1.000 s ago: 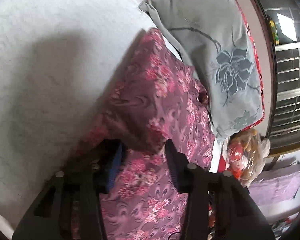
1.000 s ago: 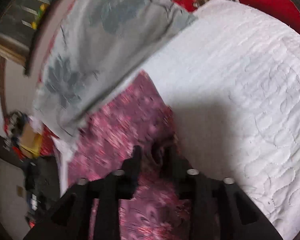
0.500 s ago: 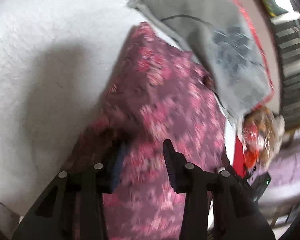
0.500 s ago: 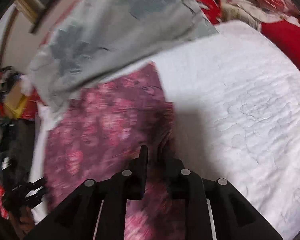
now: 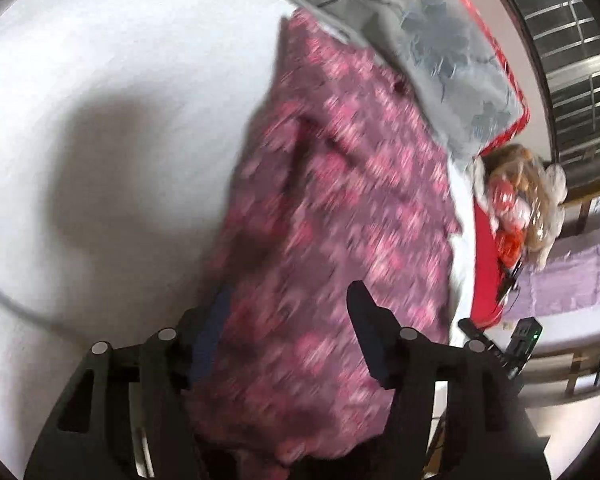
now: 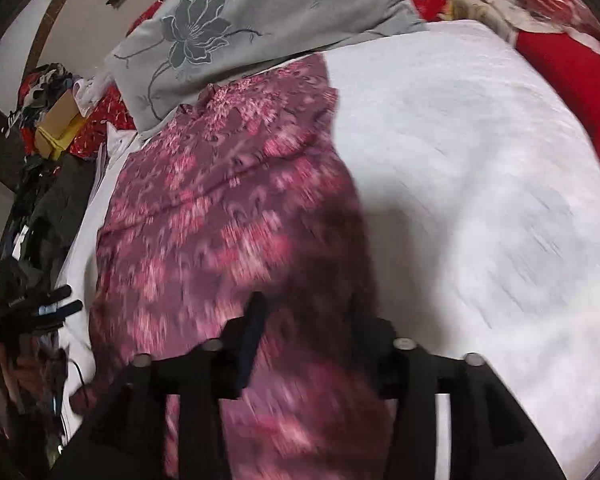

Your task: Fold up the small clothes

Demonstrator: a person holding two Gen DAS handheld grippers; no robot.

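Both grippers, left (image 5: 288, 312) and right (image 6: 312, 320), stood apart over the floral garment (image 6: 220, 208) lying folded lengthwise on the white quilt (image 6: 480, 180); cross folds apparently remained.

Grey flowered pillow (image 6: 256, 28) on white quilt (image 6: 480, 168), red bedding (image 6: 572, 68) beyond.

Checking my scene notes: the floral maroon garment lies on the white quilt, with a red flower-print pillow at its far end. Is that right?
Not quite. The pillow at the far end of the garment is grey with a dark flower print, not red, as the right wrist view shows. The garment does lie on the white quilt.
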